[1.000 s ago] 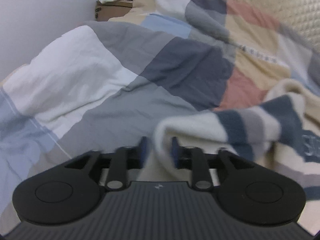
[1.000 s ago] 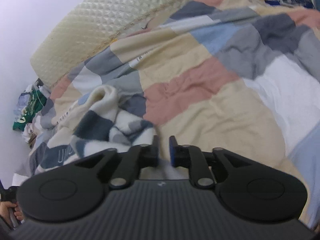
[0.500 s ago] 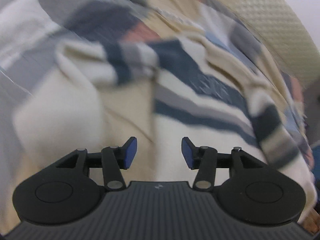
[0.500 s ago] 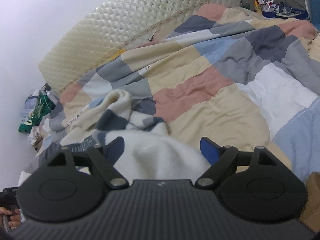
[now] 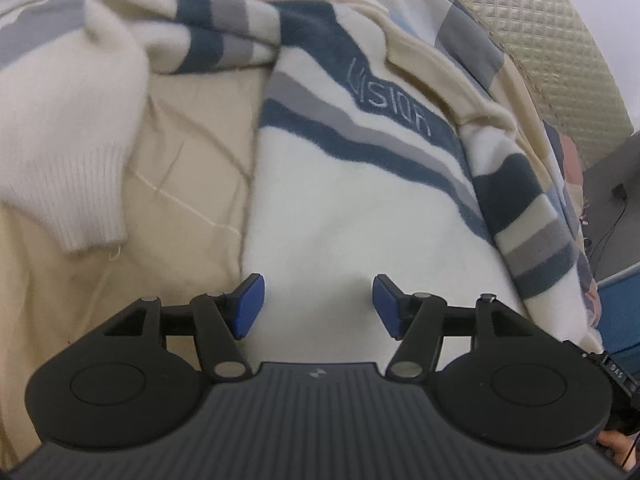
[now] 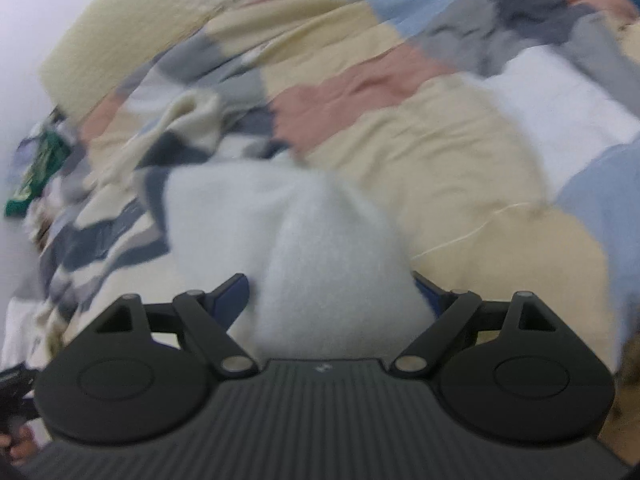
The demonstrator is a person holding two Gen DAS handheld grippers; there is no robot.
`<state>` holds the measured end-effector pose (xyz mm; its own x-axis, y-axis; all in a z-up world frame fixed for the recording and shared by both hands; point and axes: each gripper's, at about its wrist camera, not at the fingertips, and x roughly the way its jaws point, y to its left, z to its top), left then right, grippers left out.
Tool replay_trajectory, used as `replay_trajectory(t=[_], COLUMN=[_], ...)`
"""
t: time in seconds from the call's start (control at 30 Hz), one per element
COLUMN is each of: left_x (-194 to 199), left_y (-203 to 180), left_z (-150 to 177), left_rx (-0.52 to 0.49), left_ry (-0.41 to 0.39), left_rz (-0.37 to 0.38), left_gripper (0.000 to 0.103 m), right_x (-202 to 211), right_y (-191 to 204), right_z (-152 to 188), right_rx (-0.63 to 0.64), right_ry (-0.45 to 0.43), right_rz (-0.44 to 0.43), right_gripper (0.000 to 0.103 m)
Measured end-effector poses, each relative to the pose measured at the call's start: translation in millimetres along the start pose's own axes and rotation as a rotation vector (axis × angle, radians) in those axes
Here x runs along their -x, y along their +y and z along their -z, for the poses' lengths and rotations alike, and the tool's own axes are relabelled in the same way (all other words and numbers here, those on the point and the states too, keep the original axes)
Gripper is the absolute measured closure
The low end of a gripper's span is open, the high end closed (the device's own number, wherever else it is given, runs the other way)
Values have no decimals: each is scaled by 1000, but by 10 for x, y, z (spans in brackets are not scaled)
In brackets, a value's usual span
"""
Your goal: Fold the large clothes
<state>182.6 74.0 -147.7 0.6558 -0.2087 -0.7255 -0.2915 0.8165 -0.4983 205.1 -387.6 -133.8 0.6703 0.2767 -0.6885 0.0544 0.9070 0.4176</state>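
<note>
A cream sweater (image 5: 352, 200) with navy and grey stripes and stitched lettering lies face up on the patchwork quilt (image 5: 188, 152). Its left sleeve (image 5: 72, 128) is bent outward, ribbed cuff toward me. My left gripper (image 5: 318, 306) is open over the sweater's lower hem, with the blue pads apart. In the blurred right wrist view the sweater (image 6: 320, 248) bulges up between the fingers of my right gripper (image 6: 332, 292), which is open wide; whether the pads touch the fabric I cannot tell.
The quilt (image 6: 440, 152) covers the whole bed. A quilted cream headboard (image 5: 560, 48) stands behind. A pile of clothes (image 6: 36, 172) sits by the wall. A dark desk with cables (image 5: 612, 208) is at the right.
Both grippers opened, letting go of the sweater fabric. The left gripper swung from the sleeve side to over the sweater's body. The right view is moving and blurred.
</note>
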Motion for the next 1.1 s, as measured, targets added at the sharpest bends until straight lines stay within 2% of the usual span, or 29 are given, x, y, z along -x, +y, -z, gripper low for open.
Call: replay_trajectory(t=[0.03, 0.13, 0.2, 0.3, 0.43, 0.53, 0.63, 0.7, 0.8, 0.9, 0.93, 1.0, 1.1], left_x=[10, 24, 48, 73, 123, 154, 145, 117, 43, -29, -55, -107, -157], left_y=[0, -71, -115, -136, -112, -68, -26, -19, -34, -41, -54, -101, -144], left_z=[6, 41, 68, 68, 47, 9, -43, -67, -67, -86, -96, -121, -125], left_rx=[-3, -44, -72, -85, -91, -78, -57, -63, -104, -105, -107, -124, -156], left_ry=[-4, -30, -50, -70, -101, -139, -172, -185, -214, -228, -229, -237, -258], left_rz=[-1, -22, -34, -45, -63, -97, -118, -133, -199, -230, -230, -233, -259], left_gripper=[35, 34, 34, 34, 34, 34, 34, 34, 34, 34, 34, 34, 34], right_x=[-15, -64, -60, 98, 466, 616, 560, 411, 82, -302, -391, -507, -573], right_y=[36, 117, 138, 152, 102, 16, -182, -386, -759, -1144, -1232, -1382, -1472], right_z=[18, 49, 45, -97, -540, -957, -1248, -1330, -1275, -1115, -1086, -1060, -1034], right_rx=[20, 87, 109, 147, 134, 112, 21, -46, -110, -160, -173, -199, -244], right_ry=[-4, -10, -22, -100, -288, -423, -483, -487, -449, -346, -321, -299, -305], right_rz=[16, 83, 118, 151, 199, 295, 315, 323, 355, 394, 394, 380, 351], right_gripper=[17, 38, 68, 80, 83, 87, 87, 87, 87, 86, 85, 75, 74])
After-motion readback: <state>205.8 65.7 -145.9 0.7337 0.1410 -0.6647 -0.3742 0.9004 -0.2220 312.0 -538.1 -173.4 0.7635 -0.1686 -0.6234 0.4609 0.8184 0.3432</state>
